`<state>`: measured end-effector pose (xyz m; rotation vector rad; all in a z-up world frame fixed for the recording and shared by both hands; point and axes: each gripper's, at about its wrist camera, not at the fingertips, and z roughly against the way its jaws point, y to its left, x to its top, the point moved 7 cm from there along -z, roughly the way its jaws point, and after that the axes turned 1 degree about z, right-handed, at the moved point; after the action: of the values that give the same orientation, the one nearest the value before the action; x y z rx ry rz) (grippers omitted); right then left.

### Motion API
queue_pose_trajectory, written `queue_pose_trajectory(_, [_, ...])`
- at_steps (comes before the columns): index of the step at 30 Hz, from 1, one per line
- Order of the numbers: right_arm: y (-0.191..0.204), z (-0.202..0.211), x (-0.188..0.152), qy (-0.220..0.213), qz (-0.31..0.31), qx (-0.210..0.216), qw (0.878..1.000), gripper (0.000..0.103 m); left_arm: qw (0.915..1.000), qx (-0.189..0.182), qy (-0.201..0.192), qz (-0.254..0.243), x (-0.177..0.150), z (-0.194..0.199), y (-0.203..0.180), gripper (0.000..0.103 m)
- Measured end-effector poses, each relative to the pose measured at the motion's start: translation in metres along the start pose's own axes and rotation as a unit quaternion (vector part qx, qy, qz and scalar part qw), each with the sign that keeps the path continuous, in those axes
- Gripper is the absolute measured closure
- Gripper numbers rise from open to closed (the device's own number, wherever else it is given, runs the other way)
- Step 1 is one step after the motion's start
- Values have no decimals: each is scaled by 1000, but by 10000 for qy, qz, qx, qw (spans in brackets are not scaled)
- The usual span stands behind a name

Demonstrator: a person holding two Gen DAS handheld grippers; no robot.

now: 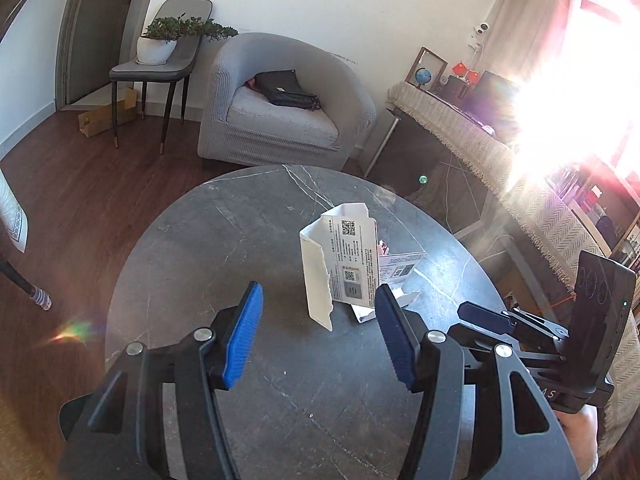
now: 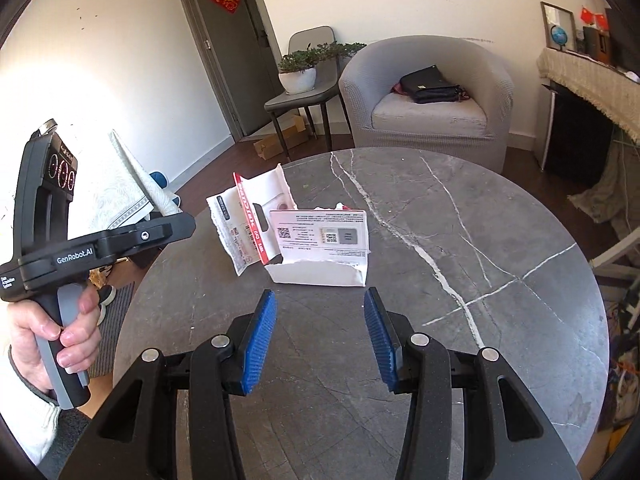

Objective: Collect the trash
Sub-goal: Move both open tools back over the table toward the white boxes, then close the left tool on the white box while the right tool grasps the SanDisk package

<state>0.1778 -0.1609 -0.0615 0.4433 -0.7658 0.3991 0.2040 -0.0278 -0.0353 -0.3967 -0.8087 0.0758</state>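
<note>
- We see the torn white cardboard packaging (image 2: 320, 248) with its red-striped piece lying on the round dark grey marble table (image 2: 500, 240) — mid-table, ahead of both tools.
- Our left gripper (image 1: 320, 332) — jaws wide, nothing between.
- Our right gripper (image 2: 320, 336) stands parted too, empty, just short of the packaging.

Torn packaging (image 2: 320, 248) on marble table (image 2: 460, 280)
</note>
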Motion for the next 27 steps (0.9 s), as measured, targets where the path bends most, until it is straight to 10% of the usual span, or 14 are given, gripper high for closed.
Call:
queue_pose_trajectory(8, [-20,2,8,-142,-323,20,9994,57,9994,261,229,26,7,-35,2,44])
queue_pose_trajectory(17, [-27,-11,14,-81,-378,43,9992,57,9980,-274,265,510,13,-47,8,50])
queue_pose_trajectory(27, [-26,-29,12,115,-423,71,9990,36,9956,-553,313,685,11,-57,13,85])
